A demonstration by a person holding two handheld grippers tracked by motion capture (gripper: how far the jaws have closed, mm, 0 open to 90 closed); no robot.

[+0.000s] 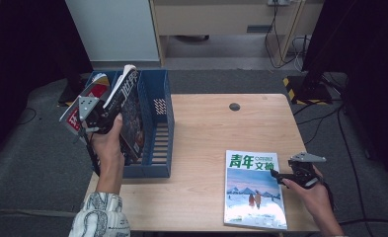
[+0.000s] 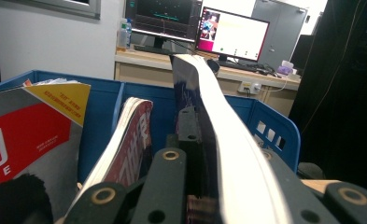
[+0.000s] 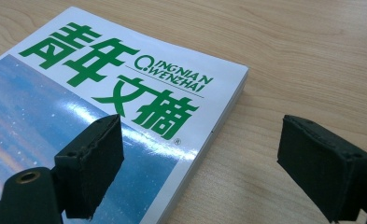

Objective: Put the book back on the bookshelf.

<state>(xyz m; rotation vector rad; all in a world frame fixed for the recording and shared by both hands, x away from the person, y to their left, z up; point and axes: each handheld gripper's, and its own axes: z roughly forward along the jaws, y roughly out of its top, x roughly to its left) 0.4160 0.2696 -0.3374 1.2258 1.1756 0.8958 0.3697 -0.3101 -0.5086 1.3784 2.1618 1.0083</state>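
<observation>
high view: left gripper (image 1: 104,114) is clamped on a dark glossy-covered magazine (image 1: 130,111), held upright over the middle slot of the blue slotted plastic file rack (image 1: 158,128), not seated yet by my read. two soft-cover magazines already stand in the rack. right gripper (image 1: 280,177) hangs released, jaws straddling the edge of the green-titled glossy magazine with a snowy cover (image 1: 254,190), flat on the pale wood-grain table (image 1: 206,128); that one looks left to file.
</observation>
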